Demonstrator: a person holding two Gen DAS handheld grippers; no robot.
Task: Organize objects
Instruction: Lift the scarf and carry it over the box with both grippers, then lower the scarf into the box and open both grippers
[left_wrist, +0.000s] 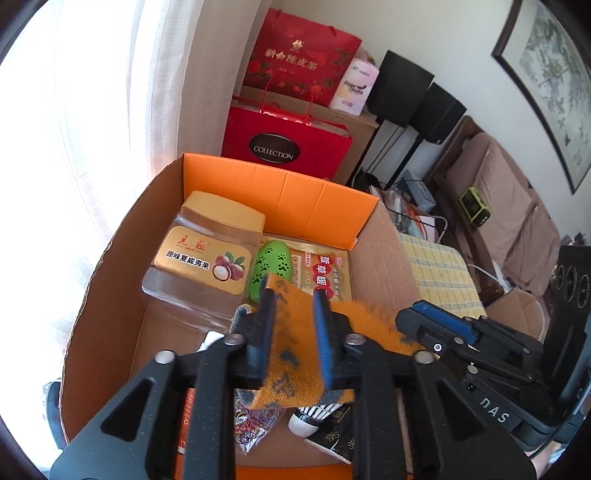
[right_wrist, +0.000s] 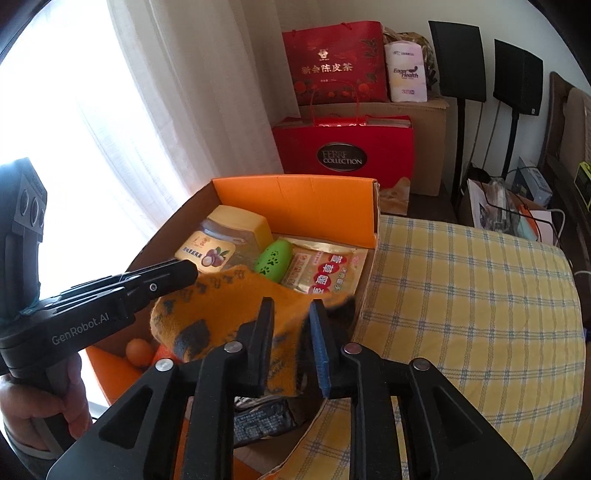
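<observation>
Sock (left_wrist: 295, 332), orange and fuzzy with dark paw prints, is strung between my two grippers right now, hanging over the open cardboard box (left_wrist: 110, 266). My left gripper (left_wrist: 293, 325) has its fingers closed down narrow on one end of it, fabric pinched between the blue pads. The right gripper (right_wrist: 291, 332) is clamped on the other end the same way, so the sock stretches across from one set of fingers to the other.

Just past my left fingertips, down in the box, sits the green paw-print case (left_wrist: 269, 269), with the big nut jar (left_wrist: 207, 258) to the left of the fingers and the gold-and-red sachet pack (left_wrist: 321, 273) straight ahead and a bit right. Below the left fingers I can make out a bag of rubber bands (left_wrist: 251, 428) and a shuttlecock (left_wrist: 314, 417). From the right wrist view an orange ball (right_wrist: 139, 350) peeks out under the sock, left of my fingers.

Progress-wise I'd say it's well along: a bunch of stuff is already boxed, and the checked cloth (right_wrist: 461, 314) to the right of my right fingers looks bare as far as I can see. The sock isn't in yet, so what's left is lowering it in and letting go with both.
</observation>
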